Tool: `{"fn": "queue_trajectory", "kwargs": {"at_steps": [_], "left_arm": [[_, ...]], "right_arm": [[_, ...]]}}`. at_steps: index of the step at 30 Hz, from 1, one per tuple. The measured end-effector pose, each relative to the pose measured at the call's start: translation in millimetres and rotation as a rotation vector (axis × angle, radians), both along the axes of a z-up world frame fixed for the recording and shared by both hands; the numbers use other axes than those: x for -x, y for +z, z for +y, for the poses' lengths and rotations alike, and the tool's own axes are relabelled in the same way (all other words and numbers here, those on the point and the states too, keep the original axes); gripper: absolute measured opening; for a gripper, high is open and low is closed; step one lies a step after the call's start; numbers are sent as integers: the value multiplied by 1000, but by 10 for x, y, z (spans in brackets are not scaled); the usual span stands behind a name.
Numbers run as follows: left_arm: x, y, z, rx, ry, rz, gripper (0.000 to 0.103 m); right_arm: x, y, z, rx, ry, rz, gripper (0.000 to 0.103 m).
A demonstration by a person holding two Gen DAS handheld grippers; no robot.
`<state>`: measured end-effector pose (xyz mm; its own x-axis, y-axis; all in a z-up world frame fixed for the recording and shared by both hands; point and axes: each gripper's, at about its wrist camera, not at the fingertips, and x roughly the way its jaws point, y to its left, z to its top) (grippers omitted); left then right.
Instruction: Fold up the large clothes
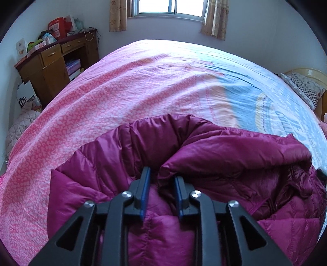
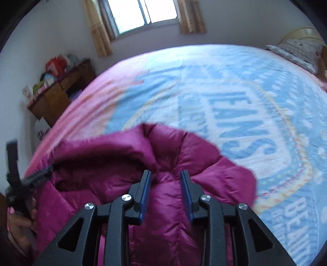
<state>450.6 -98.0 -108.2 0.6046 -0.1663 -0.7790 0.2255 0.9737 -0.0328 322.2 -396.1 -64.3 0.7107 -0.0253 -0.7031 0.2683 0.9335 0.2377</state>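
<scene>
A magenta quilted down jacket (image 1: pixel 204 155) lies bunched on the near side of the bed, its collar and upper edge rolled into a thick fold. My left gripper (image 1: pixel 161 173) hovers over that fold with its blue pads a small gap apart; jacket cloth shows below them and nothing is pinched. In the right wrist view the same jacket (image 2: pixel 184 155) fills the lower middle. My right gripper (image 2: pixel 165 171) stands open above a puffy panel, the pads clear of the cloth. At that view's left edge, a hand (image 2: pixel 18 225) holds the left gripper (image 2: pixel 50 168) at the jacket's edge.
The bed sheet (image 1: pixel 122 92) is pink on the left and blue with large lettering (image 2: pixel 245 126) on the right. A cluttered wooden desk (image 1: pixel 53 61) stands at the back left. A pillow (image 1: pixel 304 88) lies at the far right, under a curtained window (image 1: pixel 169 8).
</scene>
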Motion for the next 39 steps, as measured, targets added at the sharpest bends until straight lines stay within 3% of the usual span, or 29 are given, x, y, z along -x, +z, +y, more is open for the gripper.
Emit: {"fn": "queue_trajectory", "kwargs": {"at_steps": [2,6,8,11,13,16,19,22,24,26,28,30,31,32,37,39], "left_arm": [[0,2,-32,-18,1,-5,26],[-1,0,-40,-16,3,-3,27],[-4,10,-1,18,0,3,28],[7,73,127,69,-20,38,40],[64,175,195,68,-29,52,53],[224,467,270,54,9,-18,65],[333,850,202,124,20,-117,69],[255,983,-74,134,8,-137,75],[139,884,-340,85,-13,-121,75],[37,678,-529,-10,-10,-107,74],[-50,398,-500,-84,36,-45,70],[-108,102,-313,-46,73,43,75],[-127,-18,-184,26,81,67,77],[-101,-19,-120,63,87,37,78],[-95,-54,-304,-92,108,-8,91],[-100,-48,-245,-70,114,1,92]], "right_arm": [[-31,217,-13,-50,20,-80,31],[-448,372,153,-102,75,-114,31],[-747,179,320,-114,147,-40,31],[-969,-317,485,-58,176,113,31],[-894,-364,494,-43,188,34,31],[-894,-376,469,-65,188,23,31],[-874,-379,487,-55,188,18,31],[-873,-372,523,-24,186,21,31],[-861,-382,543,-8,186,22,31],[-857,-370,533,-10,184,19,31],[-857,-372,518,-14,184,16,31],[-853,-372,510,-21,185,12,31],[-852,-375,501,-27,186,8,31],[-852,-376,492,-35,188,5,32],[-838,-379,444,-81,186,-1,32],[-770,-369,293,-190,166,-21,32]]}}
